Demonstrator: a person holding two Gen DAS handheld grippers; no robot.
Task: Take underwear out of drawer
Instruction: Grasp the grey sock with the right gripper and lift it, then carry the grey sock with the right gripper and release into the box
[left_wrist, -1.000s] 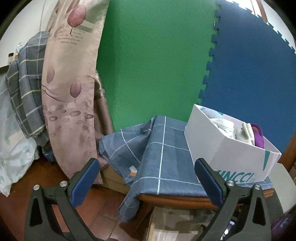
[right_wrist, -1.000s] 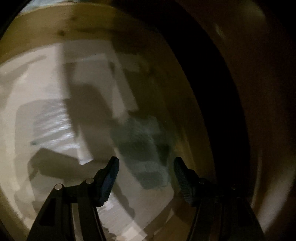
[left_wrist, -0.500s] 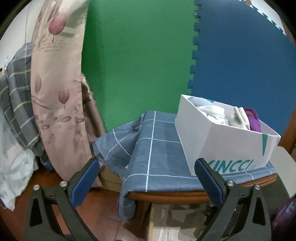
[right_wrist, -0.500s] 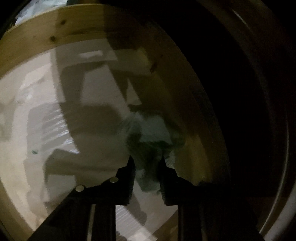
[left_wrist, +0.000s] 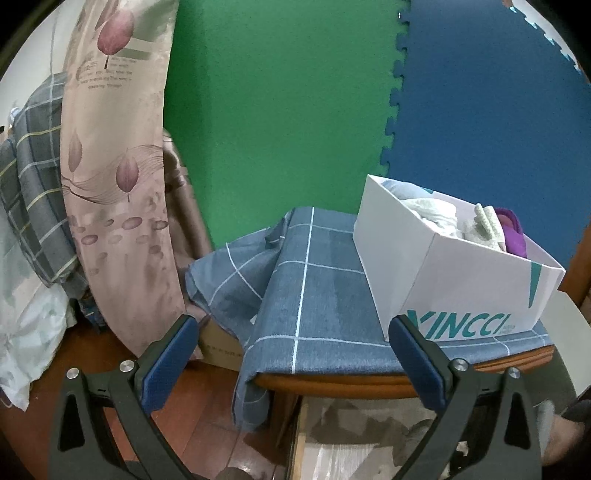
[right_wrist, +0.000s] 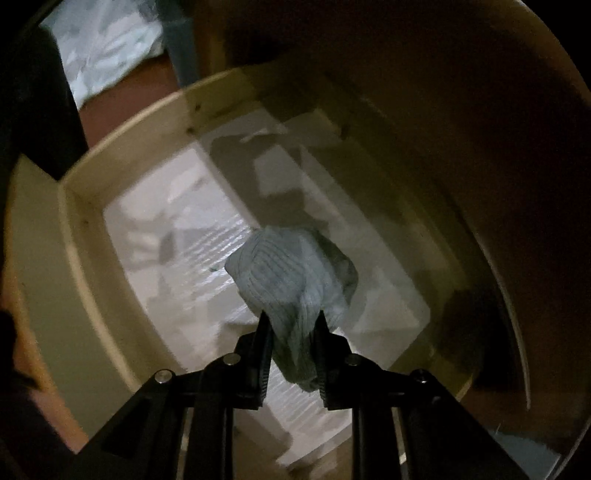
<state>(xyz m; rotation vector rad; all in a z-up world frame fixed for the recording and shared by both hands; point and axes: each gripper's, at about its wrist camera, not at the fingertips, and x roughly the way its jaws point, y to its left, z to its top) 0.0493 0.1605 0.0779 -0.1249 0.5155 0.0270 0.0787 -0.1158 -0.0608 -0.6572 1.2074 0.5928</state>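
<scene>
Underwear (right_wrist: 291, 284), pale blue and ribbed, is pinched between the nearly closed fingers of the right gripper (right_wrist: 292, 325), bunched just ahead of their tips above the drawer (right_wrist: 92, 221) and its pale lining. The left gripper (left_wrist: 291, 339) is wide open, holding nothing, its blue pads (left_wrist: 168, 354) spread. Ahead of it, a white box (left_wrist: 461, 288) of folded cloth sits on a checked cloth (left_wrist: 314, 295).

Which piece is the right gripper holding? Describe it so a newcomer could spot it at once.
Look in the right wrist view at the pale wooden drawer with its white liner. Just above the liner, the right gripper is shut on a bunched underwear. It is the only grey-blue ribbed fabric there; everything around it is flat and white.
</scene>
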